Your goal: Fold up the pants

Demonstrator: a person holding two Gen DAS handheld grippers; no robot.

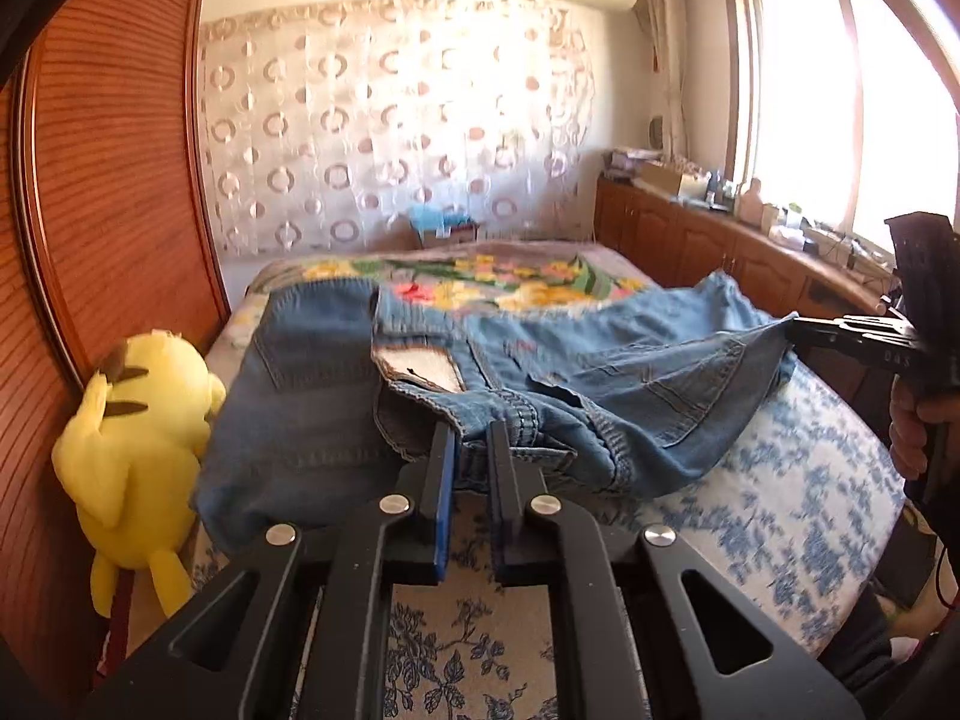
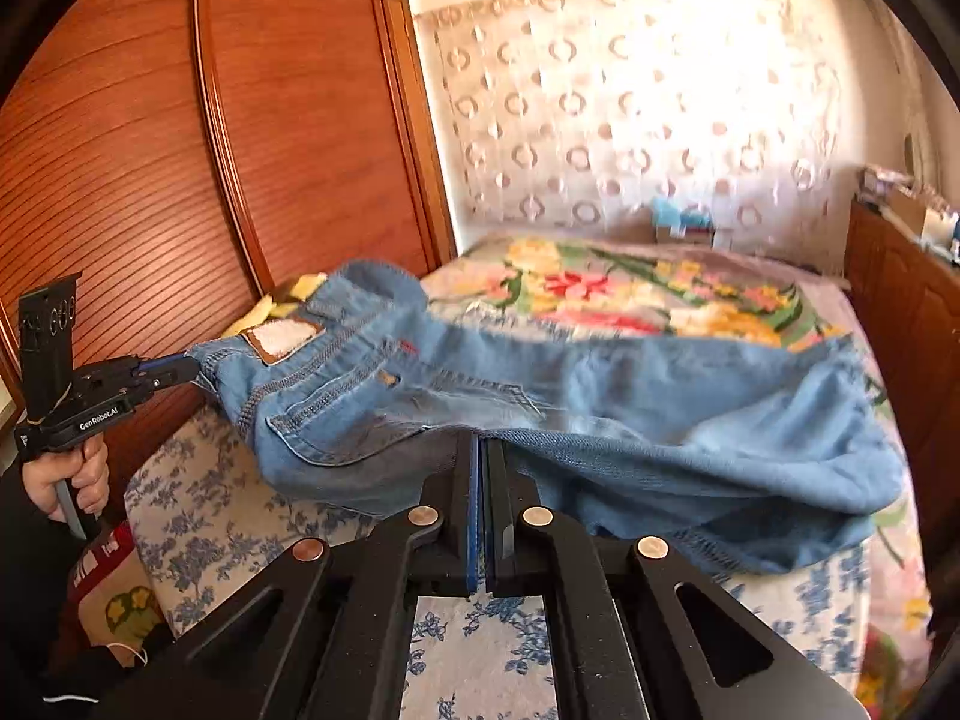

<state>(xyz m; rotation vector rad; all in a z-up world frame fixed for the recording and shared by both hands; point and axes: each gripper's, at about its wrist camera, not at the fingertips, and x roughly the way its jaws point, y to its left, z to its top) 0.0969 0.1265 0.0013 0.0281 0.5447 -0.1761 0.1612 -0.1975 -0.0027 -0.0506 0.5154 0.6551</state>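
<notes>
"GenRoboLAI" on left hand-held gripper (image 2: pixel 195 367)

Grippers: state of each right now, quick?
Left gripper: shut on the jeans at the waistband.
Right gripper: shut on the jeans' edge.

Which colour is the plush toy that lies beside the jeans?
Yellow, with dark brown stripes; the plush toy shows best in the left wrist view.

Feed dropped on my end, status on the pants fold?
Left gripper shut on blue denim pants. Right gripper shut on them too. Pants lifted off bed. Yellow plush toy beside, not blocking.
</notes>
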